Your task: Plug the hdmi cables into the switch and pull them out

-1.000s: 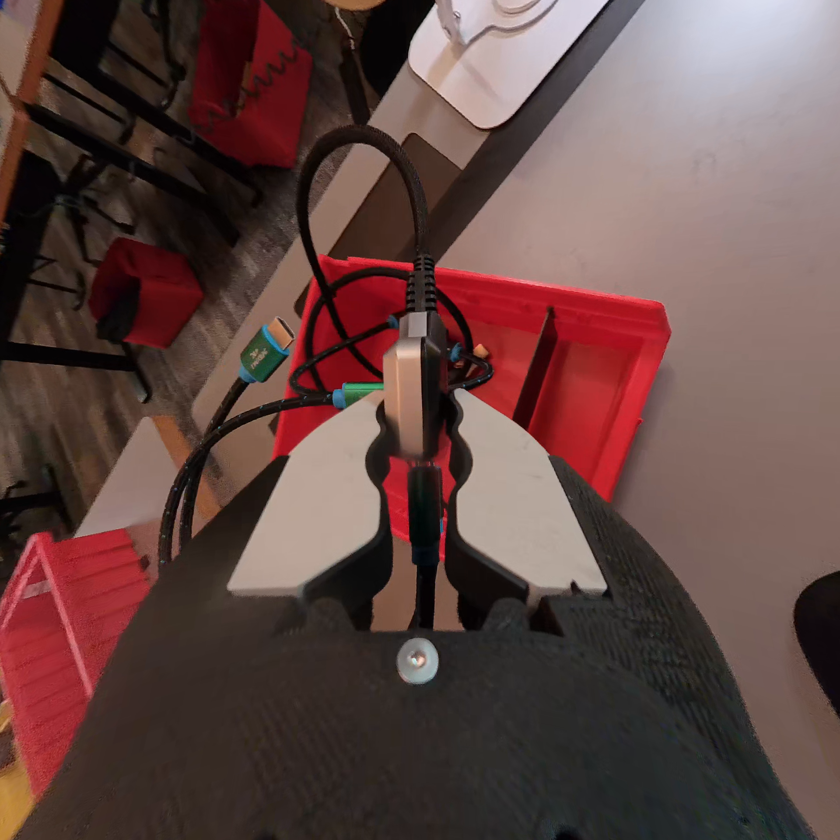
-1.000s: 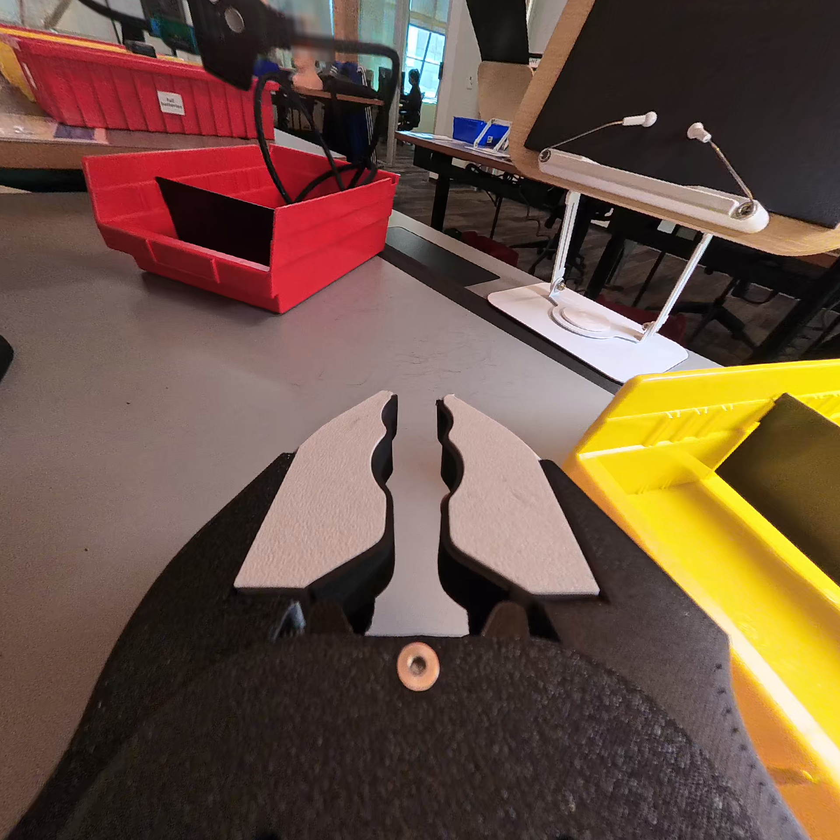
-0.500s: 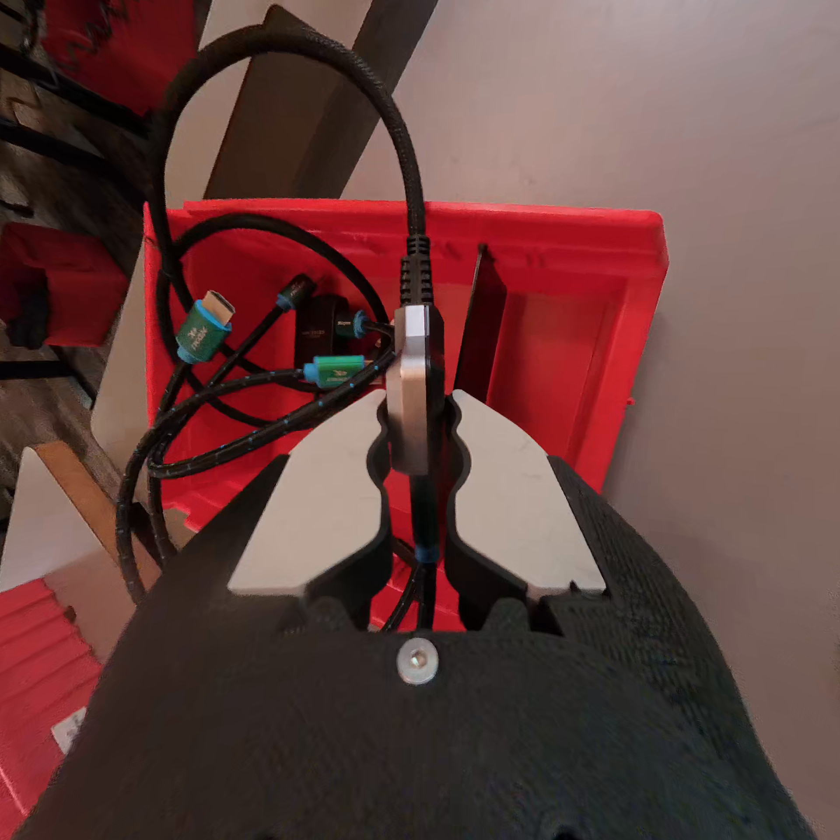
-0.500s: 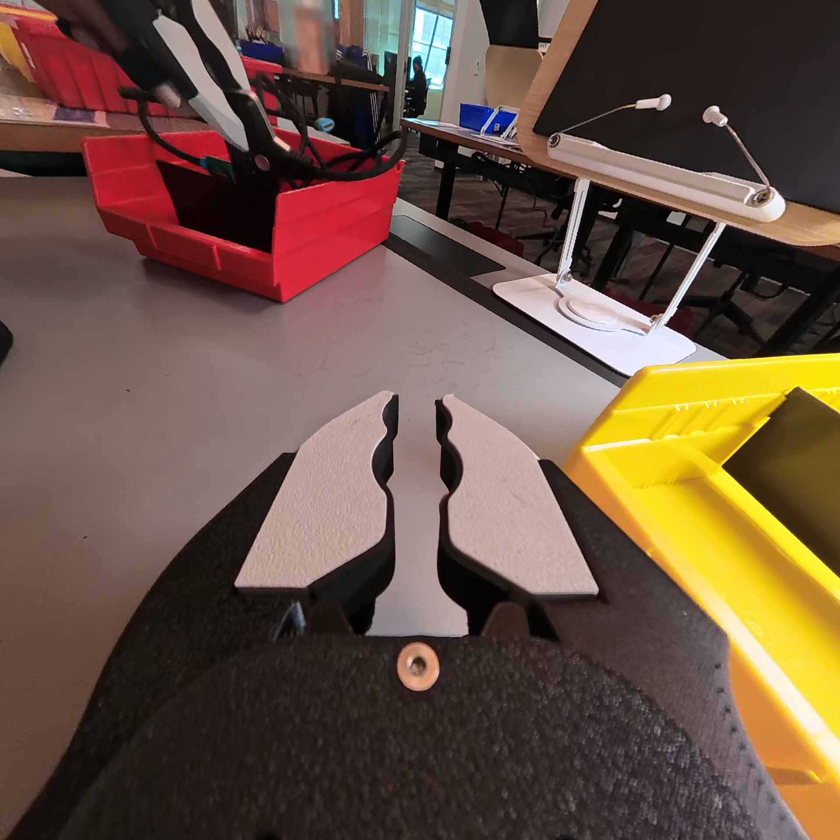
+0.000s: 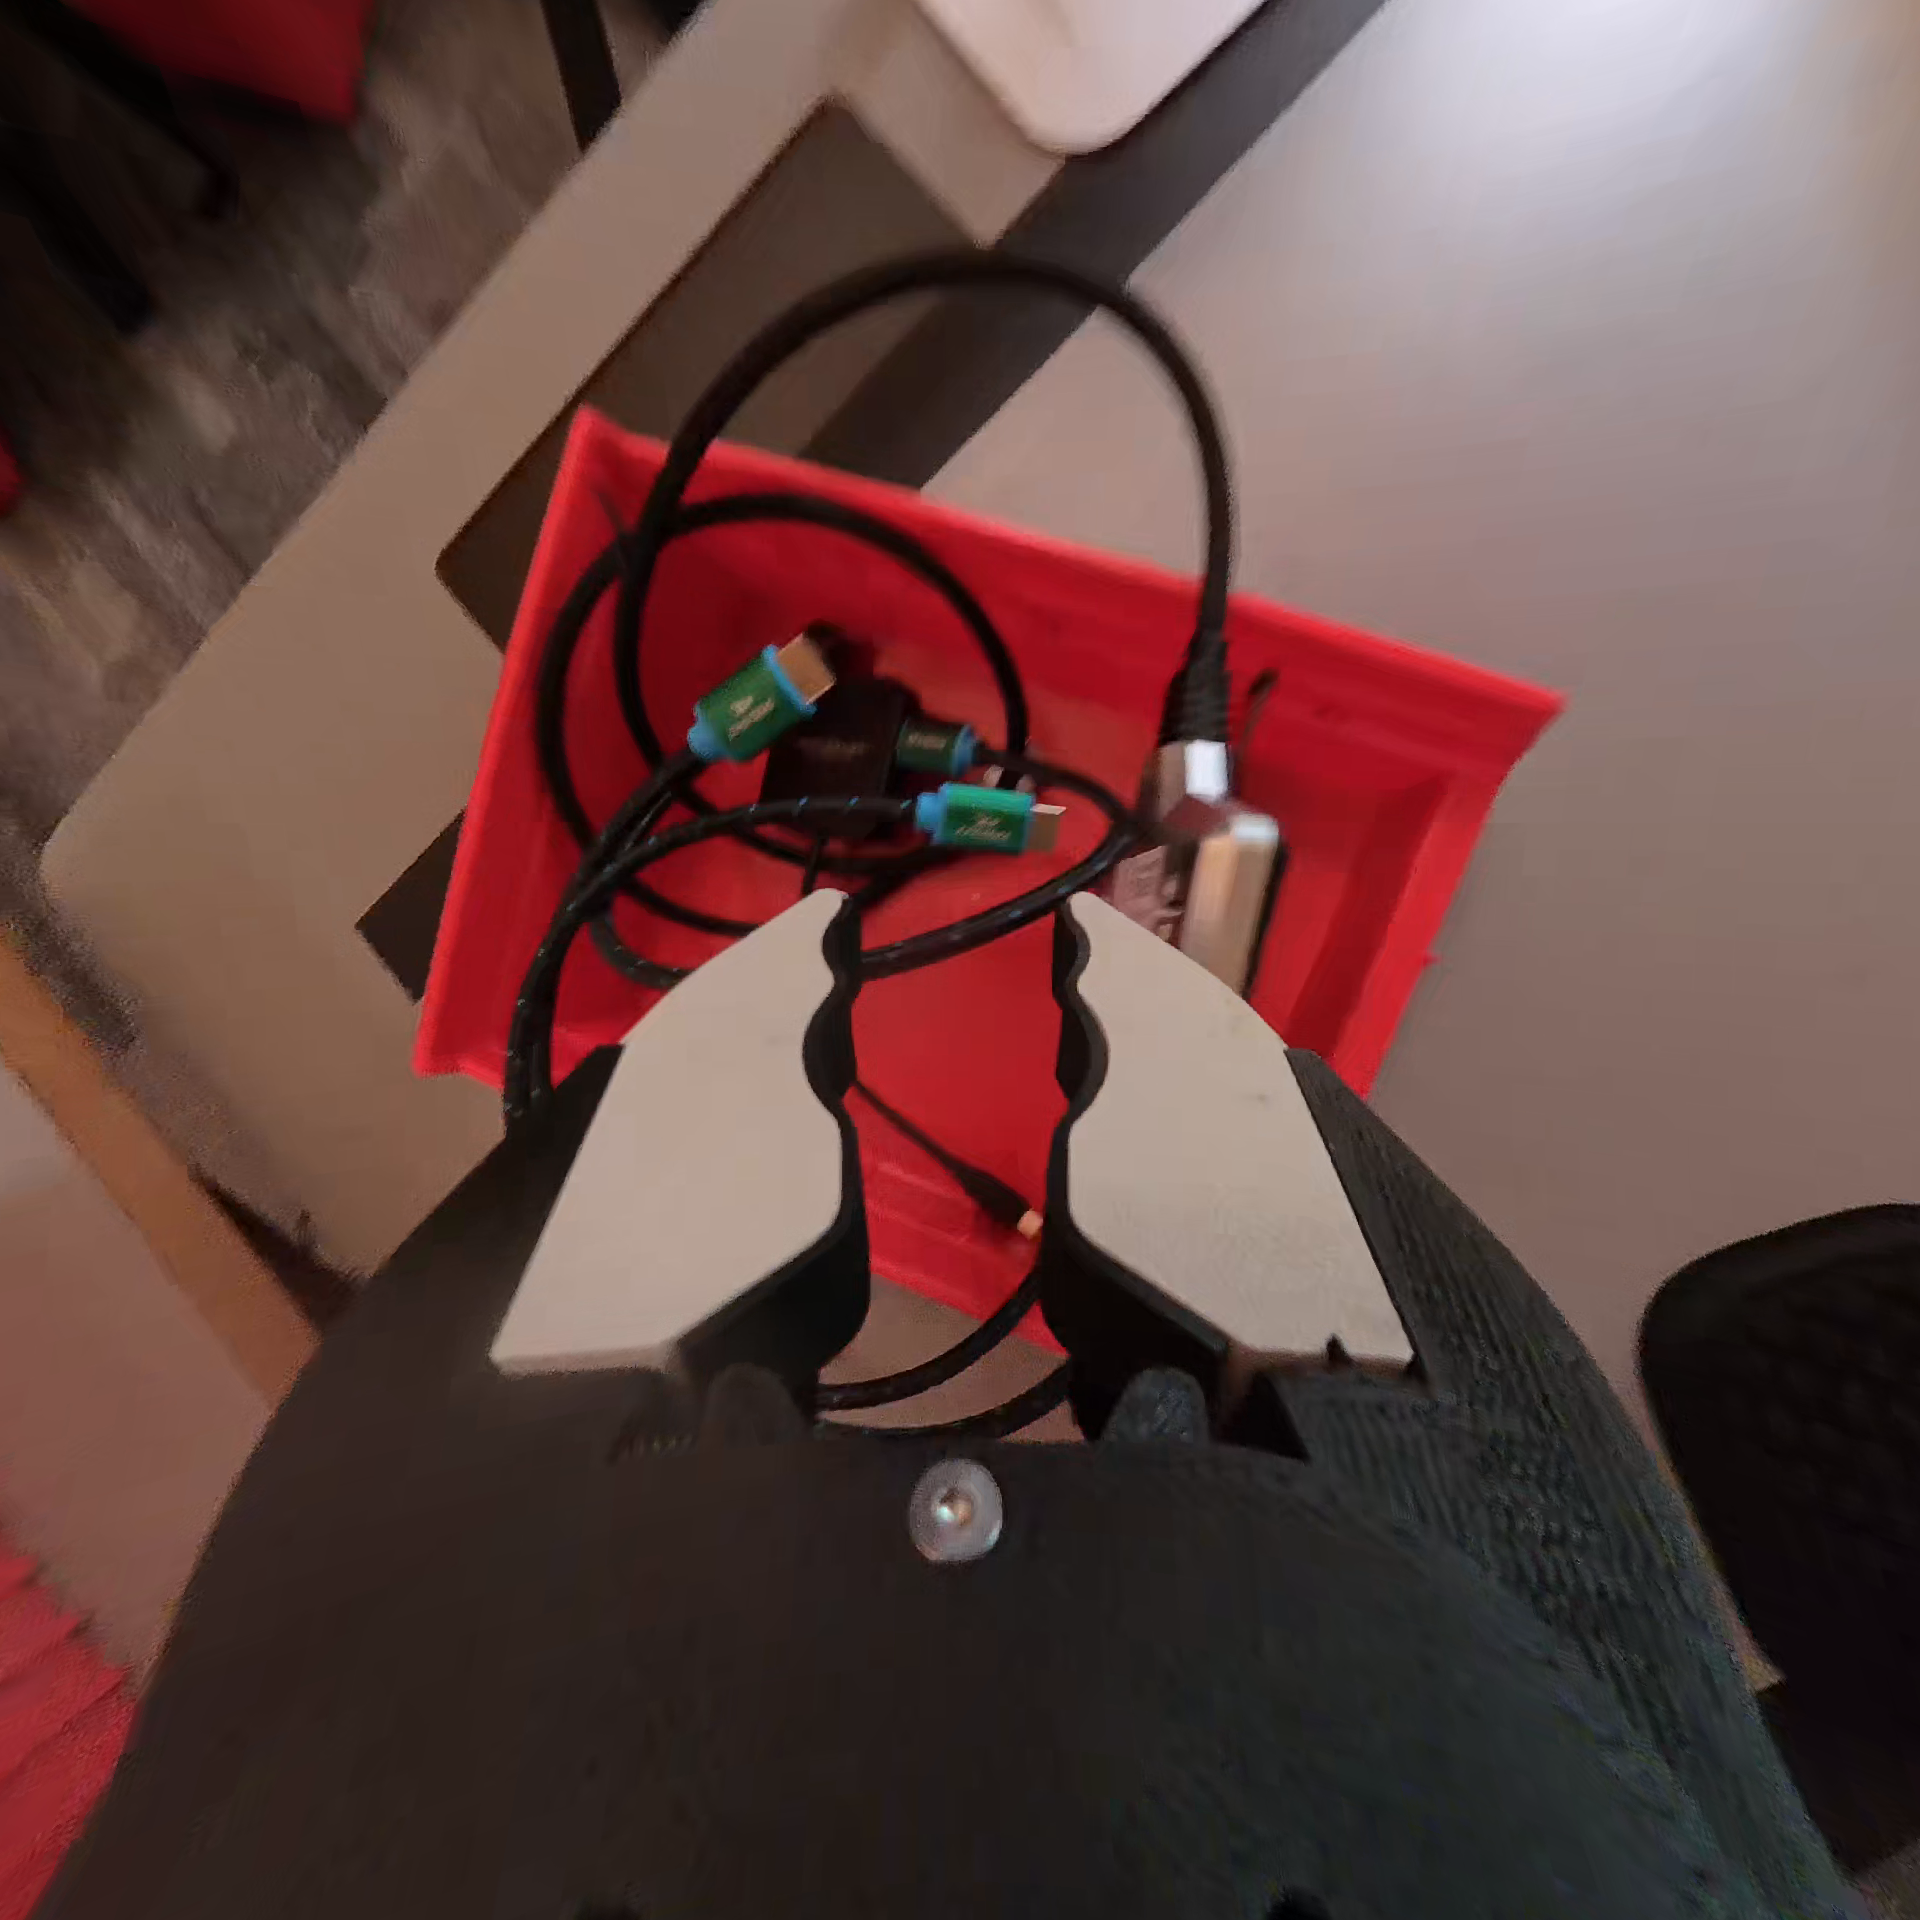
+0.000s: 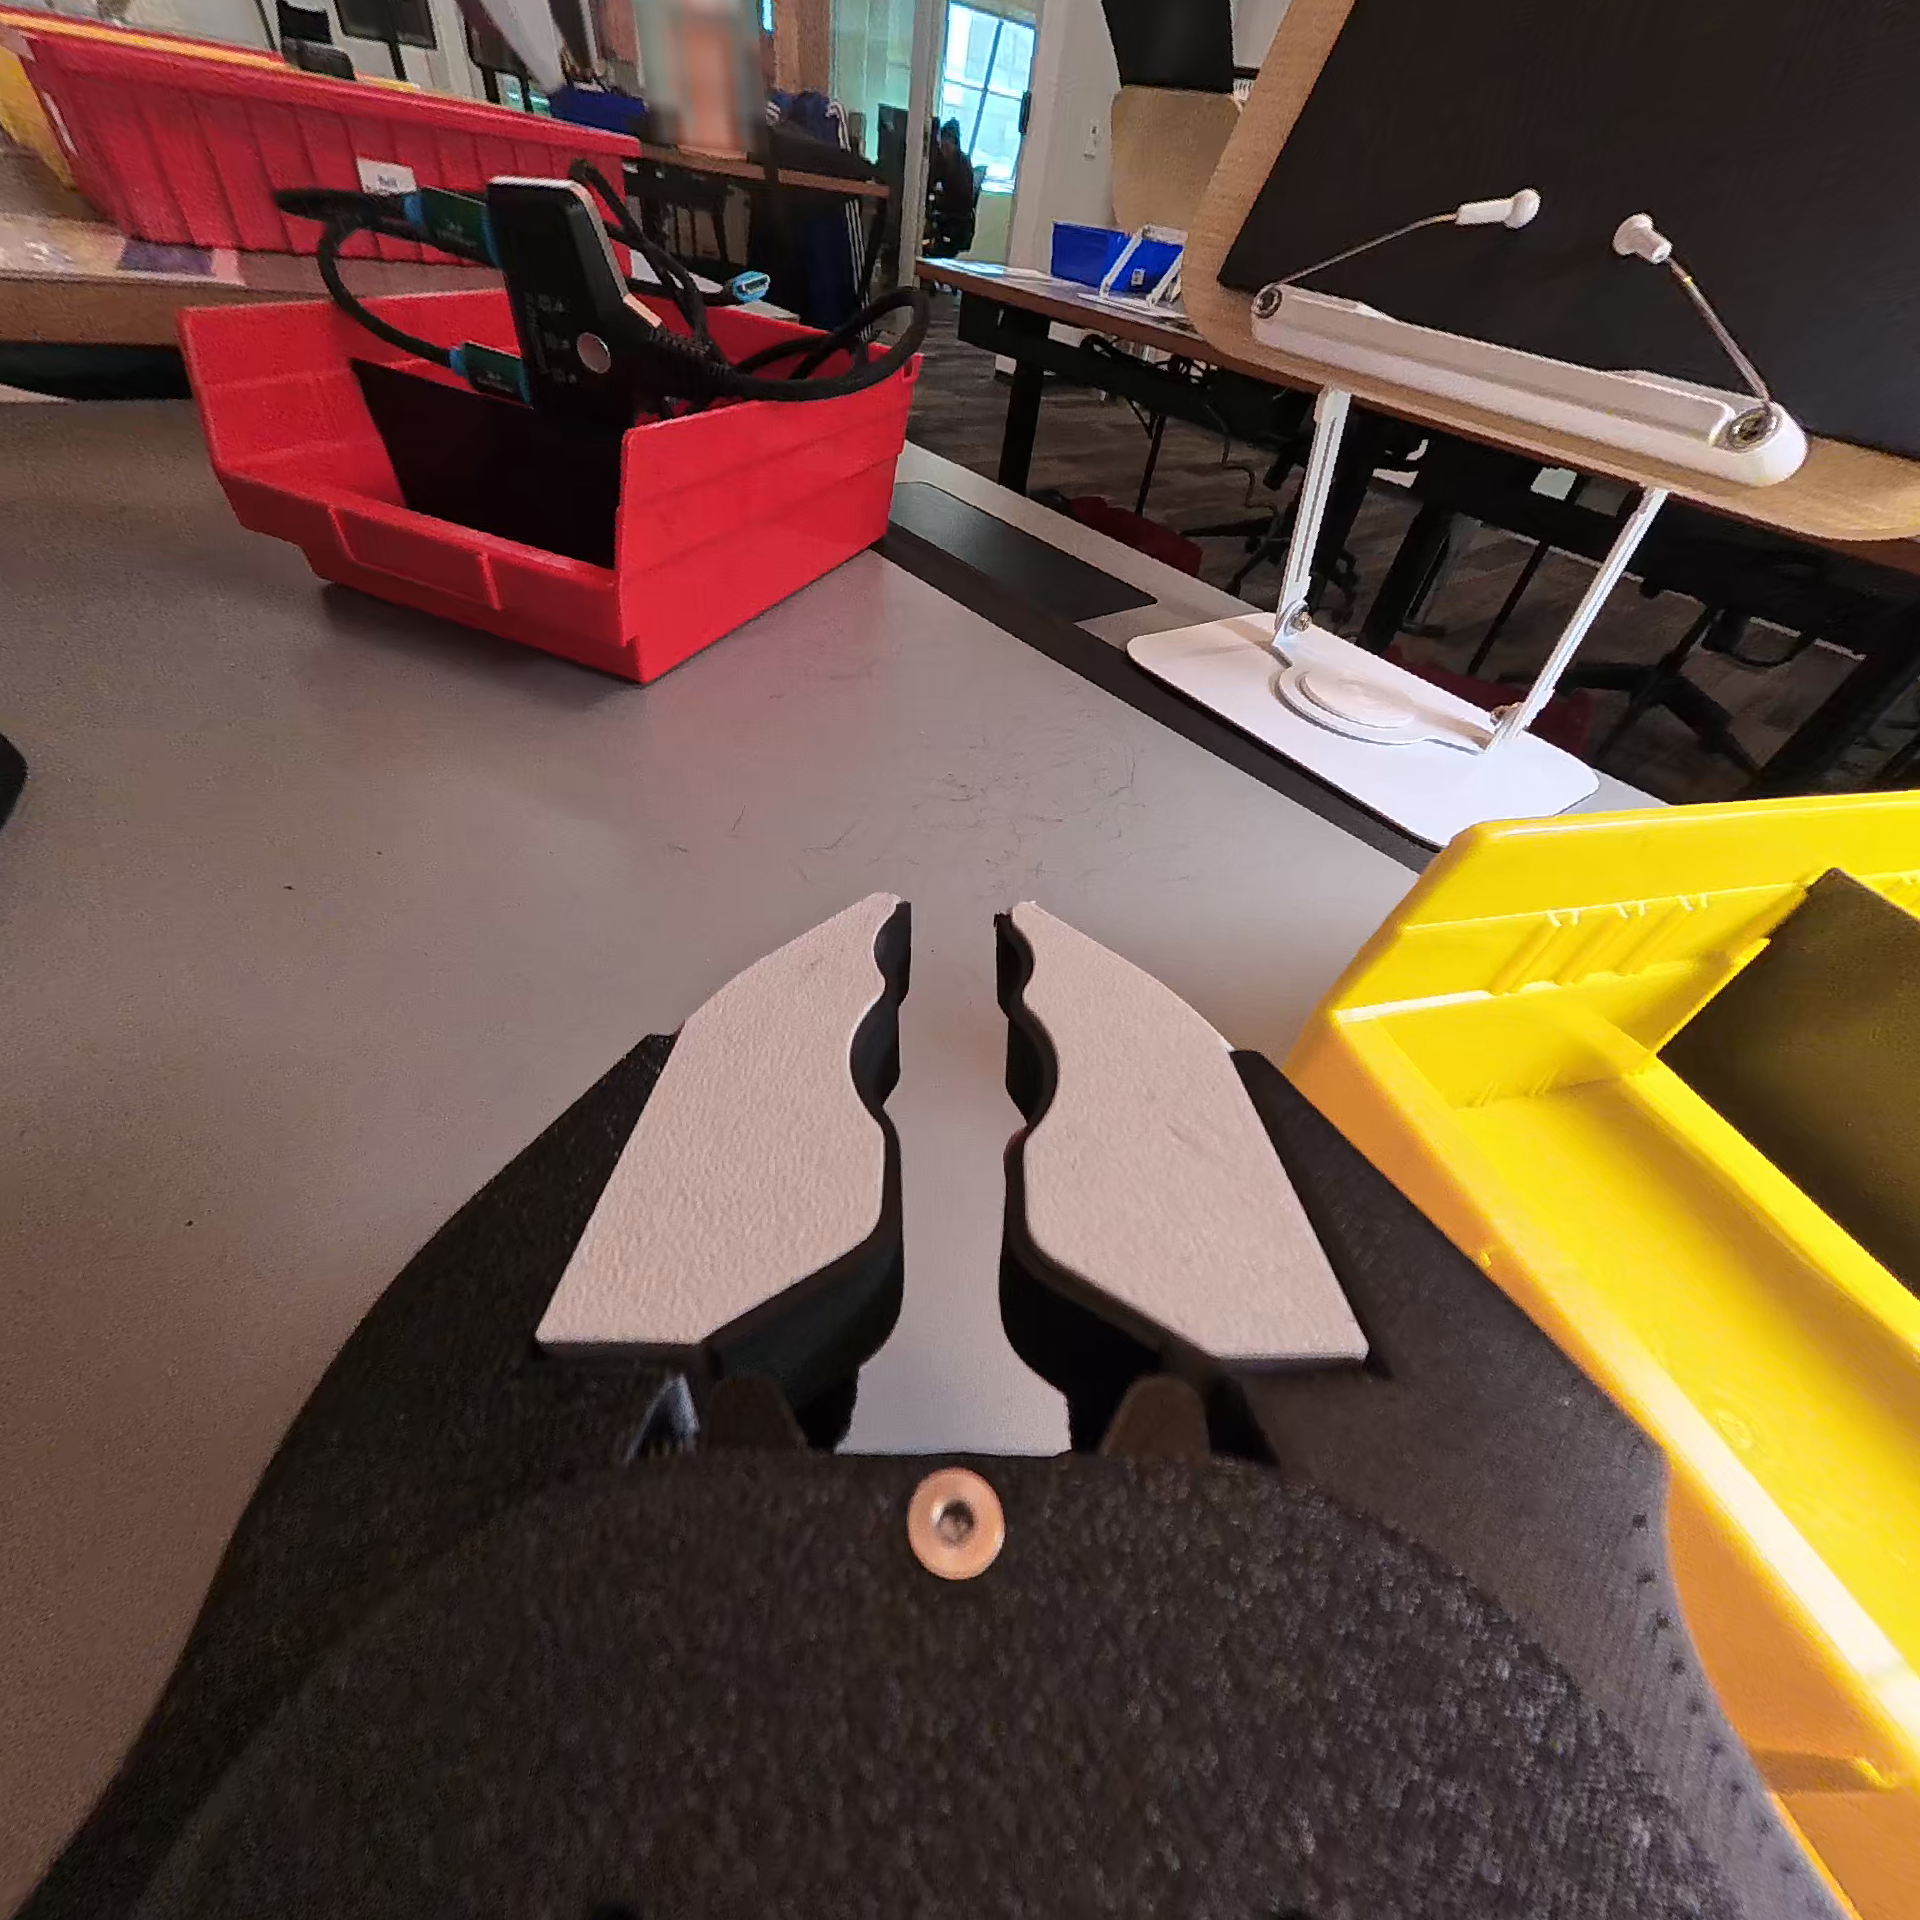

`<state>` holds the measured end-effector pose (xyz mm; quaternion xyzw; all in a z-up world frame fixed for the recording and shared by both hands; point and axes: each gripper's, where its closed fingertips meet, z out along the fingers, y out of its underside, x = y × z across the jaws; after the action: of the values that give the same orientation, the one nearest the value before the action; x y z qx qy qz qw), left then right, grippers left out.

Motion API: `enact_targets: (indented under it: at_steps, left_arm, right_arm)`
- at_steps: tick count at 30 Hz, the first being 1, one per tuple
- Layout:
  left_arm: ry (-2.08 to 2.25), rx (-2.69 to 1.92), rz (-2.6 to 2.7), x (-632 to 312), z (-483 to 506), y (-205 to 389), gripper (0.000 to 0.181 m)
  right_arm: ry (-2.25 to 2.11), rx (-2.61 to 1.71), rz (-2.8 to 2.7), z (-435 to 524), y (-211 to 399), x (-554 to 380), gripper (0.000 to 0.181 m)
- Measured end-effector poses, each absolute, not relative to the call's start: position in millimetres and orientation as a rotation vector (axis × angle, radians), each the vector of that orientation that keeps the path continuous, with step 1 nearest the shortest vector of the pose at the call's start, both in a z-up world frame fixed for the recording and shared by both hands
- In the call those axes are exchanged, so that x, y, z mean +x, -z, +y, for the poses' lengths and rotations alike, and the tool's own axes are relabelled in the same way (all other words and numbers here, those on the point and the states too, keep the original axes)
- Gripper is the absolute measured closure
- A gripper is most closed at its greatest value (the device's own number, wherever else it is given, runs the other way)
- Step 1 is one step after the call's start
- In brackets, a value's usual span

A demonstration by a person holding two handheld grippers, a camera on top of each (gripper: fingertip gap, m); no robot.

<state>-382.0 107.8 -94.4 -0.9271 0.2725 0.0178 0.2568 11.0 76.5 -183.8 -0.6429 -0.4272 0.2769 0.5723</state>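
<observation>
The left tongs (image 5: 951, 925) have just spread and released the switch (image 5: 1210, 878) into the red bin (image 5: 1475, 790) (cables unplugged there); right tongs (image 6: 953, 909) idle, slightly parted, holding nothing.

**Two black grippers with grey fingers**

The left gripper (image 5: 951, 925) has a rough black body and two flat grey fingers (image 5: 717, 1132) with wavy black inner edges. A round silver screw (image 5: 954, 1509) sits just behind them. The right gripper (image 6: 953, 914) looks the same, with a coppery screw (image 6: 954, 1522).
</observation>
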Motion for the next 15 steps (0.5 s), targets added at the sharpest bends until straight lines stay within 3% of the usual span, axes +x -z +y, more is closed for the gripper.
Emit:
enact_targets:
  at_steps: [11, 15]
  left_arm:
    - [-0.754, -2.352, 1.606, -404.2, 107.9, 124.7, 0.140]
    - [-0.737, -2.375, 1.729, -400.8, 101.2, 141.8, 0.167]
  right_arm:
    - [-0.670, -1.555, -0.997, 85.0, 195.4, 14.5, 0.166]
    - [-0.656, -1.563, -1.006, 84.8, 198.7, 14.9, 0.166]
